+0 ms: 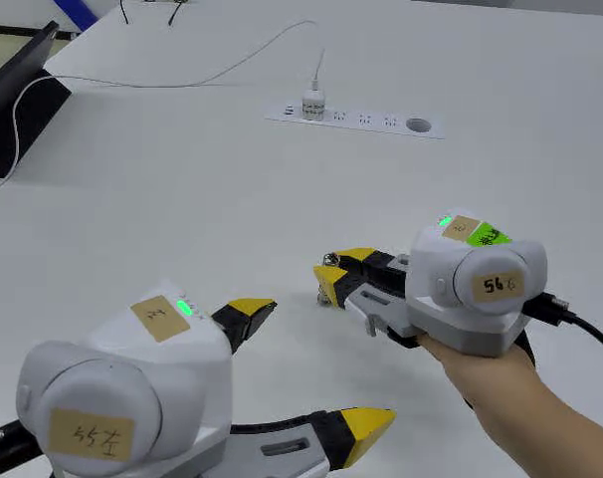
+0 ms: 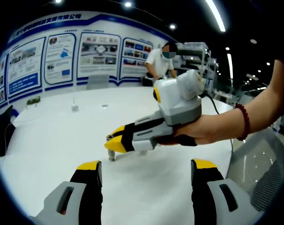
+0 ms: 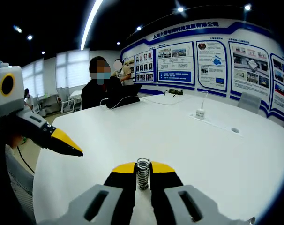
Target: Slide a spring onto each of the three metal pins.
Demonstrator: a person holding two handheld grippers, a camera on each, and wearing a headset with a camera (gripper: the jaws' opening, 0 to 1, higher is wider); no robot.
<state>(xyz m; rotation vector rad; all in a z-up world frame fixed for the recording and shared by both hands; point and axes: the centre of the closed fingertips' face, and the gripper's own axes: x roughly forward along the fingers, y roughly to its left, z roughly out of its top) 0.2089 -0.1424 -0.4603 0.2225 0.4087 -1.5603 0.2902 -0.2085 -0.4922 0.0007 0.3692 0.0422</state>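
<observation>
Head view: we read a paper tag "56" plus one blurred character on the right hand-held gripper (image 1: pixel 339 269). A tag starting "55" sits on the left hand-held gripper (image 1: pixel 311 363); its last character is unclear to us. Green lights are lit on both bodies.

Right hand-held gripper is pressed together on the spring (image 3: pixel 143 172), which stands upright between the yellow tips, low over the desk (image 1: pixel 182 199). In the left gripper view the spring's lower end pokes out below those tips; we can't tell if it touches the desk.

Left hand-held gripper is spread wide with nothing between the tips, just beside the right one. Its yellow tip shows at the left of the right gripper view, apart from the spring.

Further back on the desk: a white power strip (image 1: pixel 366 119) with a charger (image 1: pixel 313 103) plugged in and a cable (image 1: pixel 222 70) running off left. Blue-and-white wall boards (image 3: pixel 189 61) carry text too small for us to read. A seated person (image 3: pixel 102 91) is at the far edge of the desk.
</observation>
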